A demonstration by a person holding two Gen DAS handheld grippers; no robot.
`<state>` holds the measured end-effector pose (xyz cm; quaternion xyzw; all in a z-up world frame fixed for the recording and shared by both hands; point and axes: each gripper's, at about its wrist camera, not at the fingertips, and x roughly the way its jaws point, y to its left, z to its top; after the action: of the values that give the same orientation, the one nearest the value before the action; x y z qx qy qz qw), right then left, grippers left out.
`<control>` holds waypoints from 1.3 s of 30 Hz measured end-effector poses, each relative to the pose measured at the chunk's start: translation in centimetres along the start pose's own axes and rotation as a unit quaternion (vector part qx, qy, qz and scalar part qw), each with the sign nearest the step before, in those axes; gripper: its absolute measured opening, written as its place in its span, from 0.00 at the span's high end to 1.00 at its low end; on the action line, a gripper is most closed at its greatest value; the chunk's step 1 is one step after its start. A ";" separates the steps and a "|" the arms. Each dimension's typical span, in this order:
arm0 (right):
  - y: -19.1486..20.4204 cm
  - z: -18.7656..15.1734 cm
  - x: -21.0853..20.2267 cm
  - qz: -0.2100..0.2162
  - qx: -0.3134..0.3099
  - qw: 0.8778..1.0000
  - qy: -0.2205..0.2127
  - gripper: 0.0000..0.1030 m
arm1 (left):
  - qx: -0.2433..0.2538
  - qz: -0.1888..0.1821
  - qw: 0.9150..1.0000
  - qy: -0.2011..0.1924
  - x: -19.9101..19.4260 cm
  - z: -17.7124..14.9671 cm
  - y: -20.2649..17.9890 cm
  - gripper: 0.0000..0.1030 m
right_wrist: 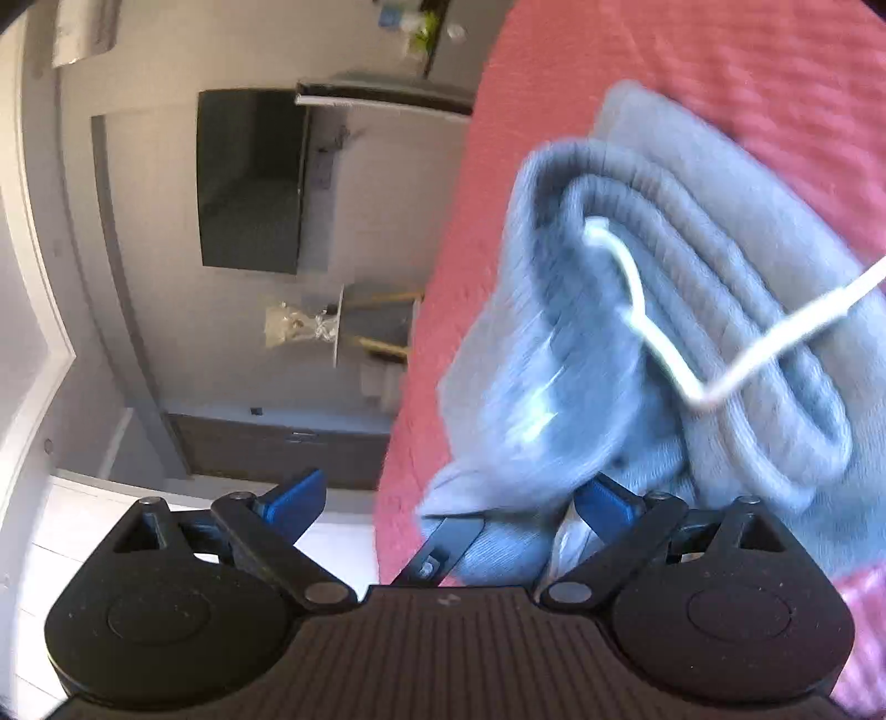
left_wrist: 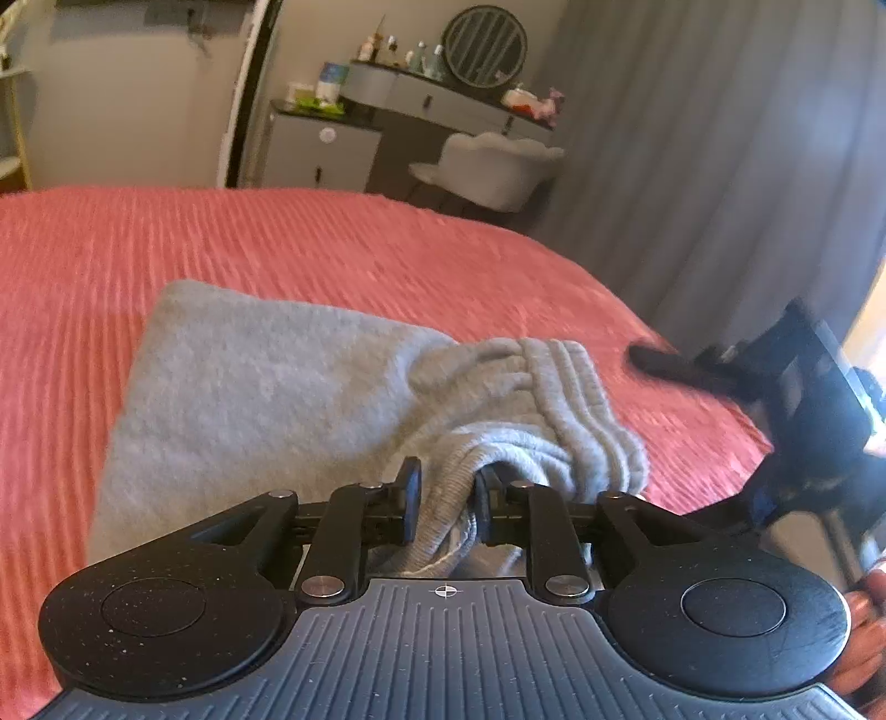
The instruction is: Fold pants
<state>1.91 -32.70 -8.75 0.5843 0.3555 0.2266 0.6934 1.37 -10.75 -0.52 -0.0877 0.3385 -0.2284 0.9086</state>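
Grey knit pants (left_wrist: pixel 266 399) lie folded on a coral bedspread (left_wrist: pixel 277 243), ribbed waistband (left_wrist: pixel 559 399) bunched at the right. My left gripper (left_wrist: pixel 446 498) is shut on the waistband edge close to the camera. In the right wrist view the same pants (right_wrist: pixel 637 310) fill the right side, with a white drawstring (right_wrist: pixel 653 332) hanging across the waistband. My right gripper (right_wrist: pixel 448 498) is open, blue pads (right_wrist: pixel 299 493) wide apart, at the near edge of the pants. It also shows in the left wrist view (left_wrist: pixel 659 360), beside the waistband.
The bedspread's far edge curves toward a grey curtain (left_wrist: pixel 720 166). A vanity with a round mirror (left_wrist: pixel 484 47) and a white chair (left_wrist: pixel 493 166) stand beyond the bed. The right wrist view shows a dark screen (right_wrist: pixel 249 183) and a low cabinet (right_wrist: pixel 277 448).
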 end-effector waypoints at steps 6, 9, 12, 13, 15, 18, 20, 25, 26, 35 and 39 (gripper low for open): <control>-0.4 -0.5 0.2 -0.057 -0.014 0.997 -0.055 0.17 | 0.023 0.010 1.000 0.013 0.5 -0.5 -0.8 0.76; -0.3 -0.7 0.3 -0.107 -0.025 0.991 -0.076 0.65 | 0.029 0.024 0.999 0.020 0.5 -0.5 -1.0 0.69; -0.1 -1.2 -0.4 -0.115 -0.035 0.988 -0.095 0.68 | 0.036 0.037 0.998 0.027 0.1 -0.5 -1.1 0.54; 0.5 -1.5 -0.8 -0.121 -0.059 0.985 -0.108 0.70 | 0.038 0.042 0.998 0.030 -0.1 -0.4 -1.1 0.50; 2.3 -2.2 -2.2 -0.130 -0.113 0.976 -0.135 0.71 | 0.044 0.052 0.997 0.031 -1.0 -0.1 -1.1 0.28; 3.5 -2.0 -3.7 -0.141 -0.147 0.968 -0.146 0.72 | 0.056 0.092 0.994 0.016 -2.7 0.4 -0.8 0.12; 3.1 -1.6 -3.9 -0.172 -0.160 0.962 -0.142 0.70 | 0.059 0.129 0.990 0.010 -3.6 0.8 0.0 0.06; 2.0 -1.4 -3.7 -0.222 -0.190 0.950 -0.106 0.43 | 0.056 0.185 0.981 0.029 -3.1 1.4 3.2 0.06; 2.3 -1.2 -4.0 -0.222 -0.194 0.949 -0.111 0.13 | 0.058 0.190 0.979 0.040 -2.6 1.4 3.8 0.06; 0.4 4.6 -2.3 -0.215 -0.206 0.954 -0.030 0.05 | 0.065 0.166 0.979 0.094 2.3 1.2 6.4 0.06; -0.8 6.8 -1.6 -0.178 -0.208 0.962 -0.001 0.05 | 0.062 0.158 0.979 0.113 4.5 1.2 7.8 0.06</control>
<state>5.96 -38.44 -8.73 0.3544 0.3982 0.1681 0.8292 7.95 -6.03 -4.64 0.0495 0.4343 -0.1108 0.8926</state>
